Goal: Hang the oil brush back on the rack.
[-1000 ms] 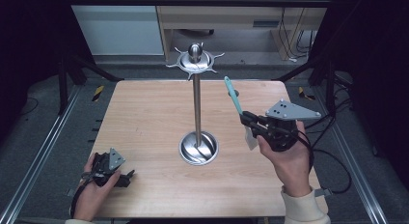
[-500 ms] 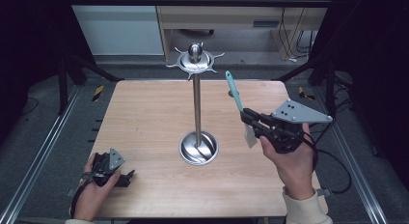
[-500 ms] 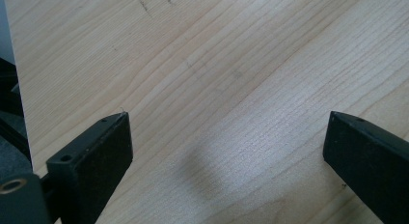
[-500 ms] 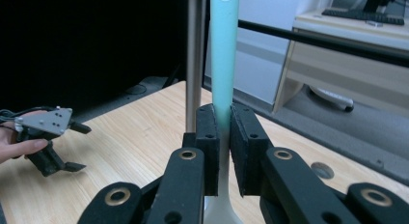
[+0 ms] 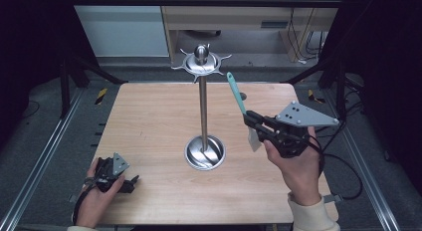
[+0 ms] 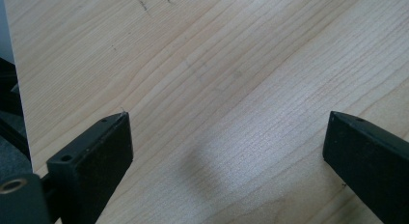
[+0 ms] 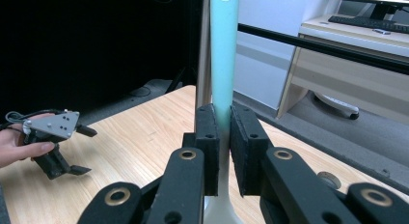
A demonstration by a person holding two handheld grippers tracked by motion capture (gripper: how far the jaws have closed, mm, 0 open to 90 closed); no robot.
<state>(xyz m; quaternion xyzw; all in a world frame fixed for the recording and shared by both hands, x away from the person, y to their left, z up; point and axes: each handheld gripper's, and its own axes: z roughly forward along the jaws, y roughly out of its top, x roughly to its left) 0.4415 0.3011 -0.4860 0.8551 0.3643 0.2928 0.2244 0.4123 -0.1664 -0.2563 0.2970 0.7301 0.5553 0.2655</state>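
A steel utensil stand rises from a round base at mid-table, with a ring of hooks at its top. My right gripper is shut on a teal-handled spatula. The handle points up and away, to the right of the pole, and the white blade hangs below the jaws. In the right gripper view the jaws clamp the handle just in front of the pole. My left gripper rests open on the wood at the front left, nothing between its fingers.
The wooden table has dark floor and metal frame rails on both sides. A desk and cables stand beyond the far edge. In the right gripper view the left gripper lies on the table, held by a hand.
The right gripper has shifted a little left toward the stand with the spatula, and the handle tip has risen slightly. The left gripper has stayed put.
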